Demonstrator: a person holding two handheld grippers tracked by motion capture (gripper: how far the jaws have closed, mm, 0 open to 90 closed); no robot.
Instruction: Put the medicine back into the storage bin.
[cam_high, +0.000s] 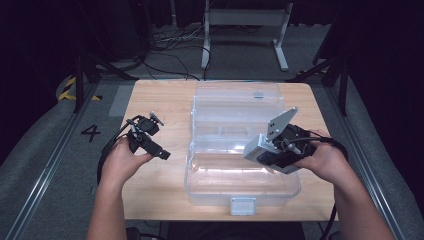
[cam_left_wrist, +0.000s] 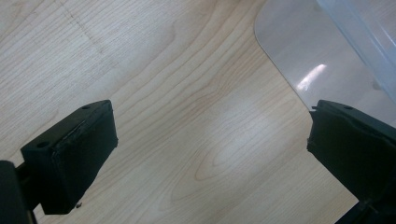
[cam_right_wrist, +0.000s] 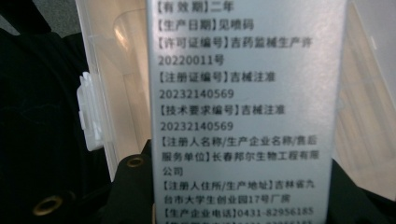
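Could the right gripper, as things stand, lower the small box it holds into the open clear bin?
Probably yes: the right gripper holds the small box above the clear bin, whose lid lies back, leaving its cavity unobstructed.

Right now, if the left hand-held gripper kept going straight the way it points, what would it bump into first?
Most likely the bare wooden table: the left hand-held gripper stands open and aims down at the wood. The clear plastic box lies just off to one side, near one jaw, so it might brush that; depth is hard to judge.

One clear plastic bin (cam_high: 220, 185) with one lid (cam_high: 235, 107), one printed box (cam_high: 255, 148), two tongs, left (cam_high: 162, 154) and right (cam_high: 260, 155), one table (cam_high: 155, 100)
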